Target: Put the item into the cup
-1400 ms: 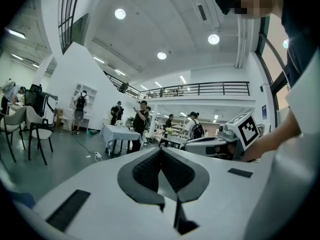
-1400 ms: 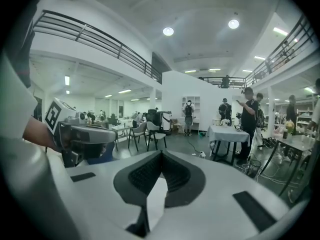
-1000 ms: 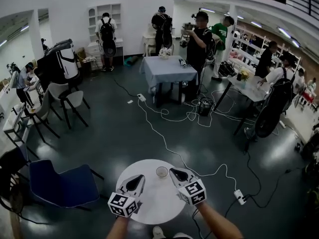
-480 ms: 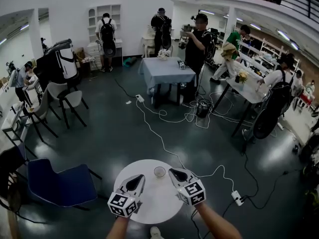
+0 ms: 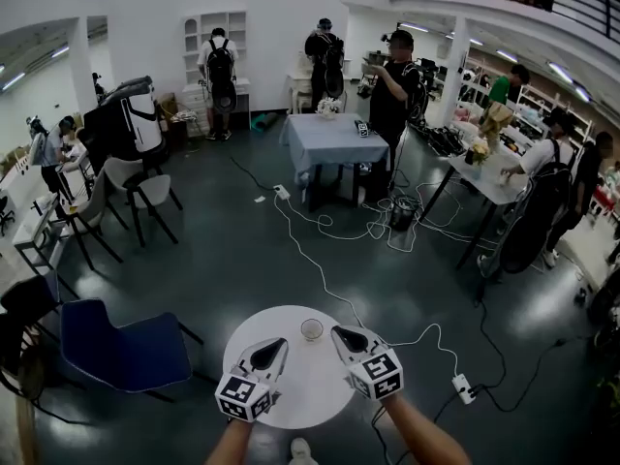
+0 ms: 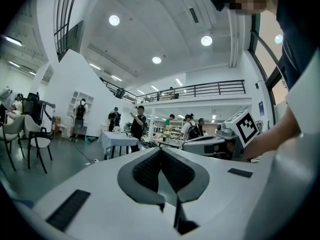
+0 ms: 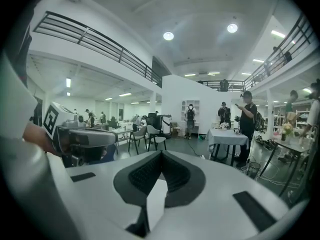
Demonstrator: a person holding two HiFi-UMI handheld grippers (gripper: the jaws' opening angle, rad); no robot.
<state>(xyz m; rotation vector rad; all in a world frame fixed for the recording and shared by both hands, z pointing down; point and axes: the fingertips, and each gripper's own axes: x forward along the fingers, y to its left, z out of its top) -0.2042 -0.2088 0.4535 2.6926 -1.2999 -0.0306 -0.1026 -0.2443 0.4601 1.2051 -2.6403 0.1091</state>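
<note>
A small pale cup stands near the far edge of the round white table. What lies inside it is too small to make out, and no loose item shows on the tabletop. My left gripper hovers over the table just left of and nearer than the cup, jaws shut and empty. My right gripper sits close to the cup's right side, also shut with nothing in it. In the left gripper view the left gripper has its pads pressed together, and the right gripper shows the same in its own view. Both point out into the hall, not down.
A blue chair stands left of the table. A white cable runs across the dark floor to a power strip at the right. Farther off are a grey-clothed table, more chairs and several standing people.
Both grippers hold nearly the same place beside the cup. The head view has shifted slightly, and people in the background have moved.
</note>
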